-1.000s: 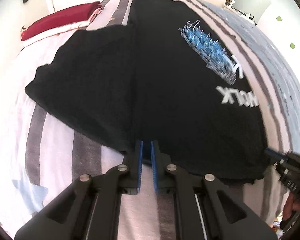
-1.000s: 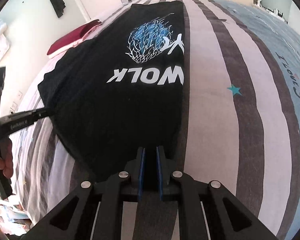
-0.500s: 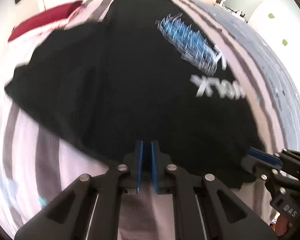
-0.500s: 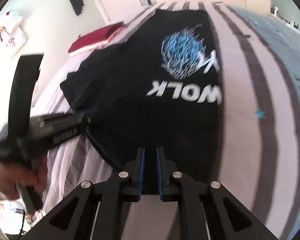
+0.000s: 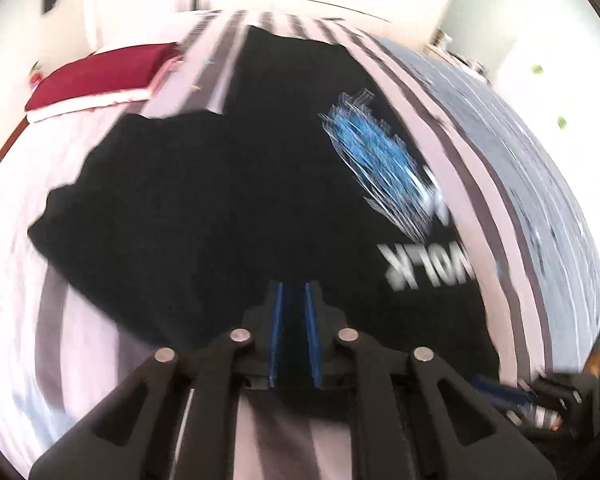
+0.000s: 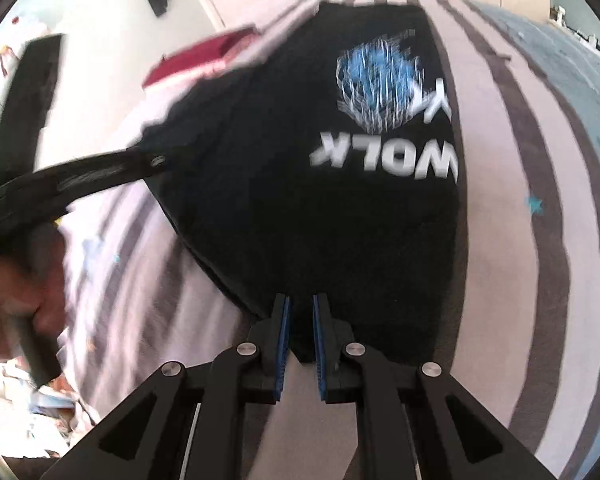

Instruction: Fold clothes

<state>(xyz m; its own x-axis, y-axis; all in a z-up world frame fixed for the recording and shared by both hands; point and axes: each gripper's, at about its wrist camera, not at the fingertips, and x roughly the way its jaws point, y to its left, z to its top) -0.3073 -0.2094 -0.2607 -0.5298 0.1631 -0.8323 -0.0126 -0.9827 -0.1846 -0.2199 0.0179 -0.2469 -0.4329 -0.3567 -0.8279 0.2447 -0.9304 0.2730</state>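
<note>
While I hold my tongs low over the bed, my left gripper (image 5: 295, 294) is pinched on the near edge of the black T-shirt (image 5: 228, 200), with dark cloth between its blue pads (image 5: 276, 332). My right gripper (image 6: 300, 308) is pinched on the same near edge too, closer to the shirt's right side. The T-shirt lies spread on the striped bedsheet (image 6: 500, 216), with its blue picture (image 6: 376, 80) and white letters (image 6: 384, 156) facing up. One sleeve (image 5: 112, 200) sticks out to the left. A folded red cloth (image 5: 100, 80) lies on the bed well past that sleeve. My hand (image 6: 16, 292) shows blurry on the left gripper's handle.
</note>
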